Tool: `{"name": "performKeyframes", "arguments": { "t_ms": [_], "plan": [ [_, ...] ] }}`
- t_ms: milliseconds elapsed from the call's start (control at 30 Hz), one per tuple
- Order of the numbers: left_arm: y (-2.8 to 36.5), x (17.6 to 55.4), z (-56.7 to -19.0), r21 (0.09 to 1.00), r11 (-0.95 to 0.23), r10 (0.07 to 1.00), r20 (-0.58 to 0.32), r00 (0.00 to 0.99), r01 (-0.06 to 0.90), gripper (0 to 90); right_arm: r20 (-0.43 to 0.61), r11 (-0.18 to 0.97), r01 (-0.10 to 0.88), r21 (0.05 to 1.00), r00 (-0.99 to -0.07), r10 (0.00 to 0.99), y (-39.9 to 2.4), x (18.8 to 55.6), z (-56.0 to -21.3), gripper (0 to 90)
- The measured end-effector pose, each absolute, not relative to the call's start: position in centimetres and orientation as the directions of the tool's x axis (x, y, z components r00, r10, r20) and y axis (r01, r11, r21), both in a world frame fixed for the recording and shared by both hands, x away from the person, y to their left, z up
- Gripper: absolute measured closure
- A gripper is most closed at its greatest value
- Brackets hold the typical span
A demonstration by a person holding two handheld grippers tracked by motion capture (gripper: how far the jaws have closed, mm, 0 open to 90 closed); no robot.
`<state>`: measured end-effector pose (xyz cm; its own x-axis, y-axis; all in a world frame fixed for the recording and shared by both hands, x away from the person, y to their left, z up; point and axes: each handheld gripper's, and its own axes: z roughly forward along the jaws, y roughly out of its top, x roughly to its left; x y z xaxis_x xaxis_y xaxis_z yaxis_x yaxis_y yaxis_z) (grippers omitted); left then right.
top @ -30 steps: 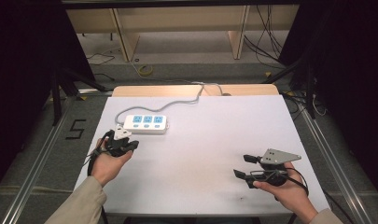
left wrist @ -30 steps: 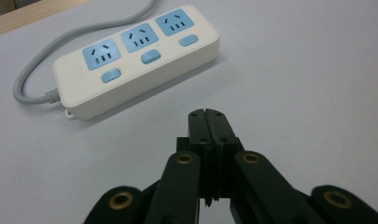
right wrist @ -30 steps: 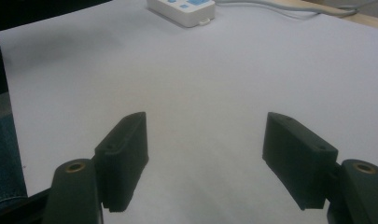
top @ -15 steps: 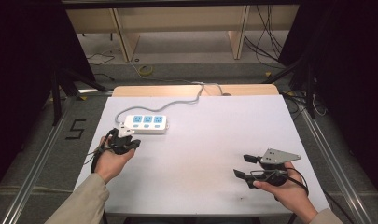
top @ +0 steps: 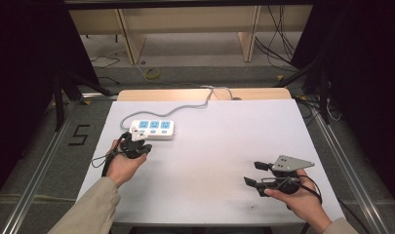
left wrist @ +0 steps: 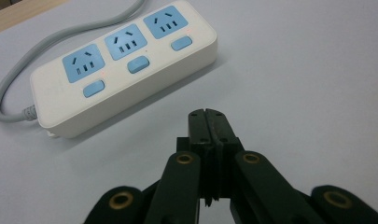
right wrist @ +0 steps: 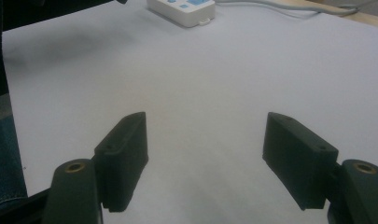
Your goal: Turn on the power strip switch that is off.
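A white power strip (top: 153, 129) with three blue sockets lies at the back left of the white table (top: 214, 141). Its grey cord (top: 195, 104) runs off over the far edge. My left gripper (top: 135, 139) sits just in front of the strip's left end, jaws shut with nothing between them. In the left gripper view the closed tips (left wrist: 208, 117) point at the table just short of the strip (left wrist: 121, 65). My right gripper (top: 252, 173) rests at the front right, jaws wide apart and empty. In the right gripper view its jaws (right wrist: 205, 125) frame bare table, with the strip (right wrist: 182, 9) far off.
A wooden strip (top: 205, 94) borders the table's far edge. Metal rails (top: 39, 165) run along both sides over dark floor. Wooden shelf legs and loose cables (top: 278, 44) stand beyond the table.
My left hand has shifted slightly right and forward, closer to the power strip. The right hand has not moved.
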<state>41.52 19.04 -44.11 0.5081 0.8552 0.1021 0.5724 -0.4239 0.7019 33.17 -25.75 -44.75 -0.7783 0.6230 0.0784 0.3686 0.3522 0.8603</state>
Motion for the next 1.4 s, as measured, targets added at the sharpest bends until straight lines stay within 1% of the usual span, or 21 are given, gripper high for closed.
{"name": "performKeyframes", "arguments": {
  "t_ms": [600,1400],
  "plan": [
    [19.3,43.3,-43.8,0.716,-0.392,0.876,0.1,0.471,0.577,90.0,0.08,0.35,0.368,0.862,-0.778,0.623,-25.8,33.2,-44.7,31.2],
    [18.7,45.2,-44.0,0.703,-0.412,0.877,0.133,0.461,0.58,89.9,0.081,0.351,0.368,0.861,-0.78,0.62,-25.8,33.2,-44.8,31.1]
  ]
}}
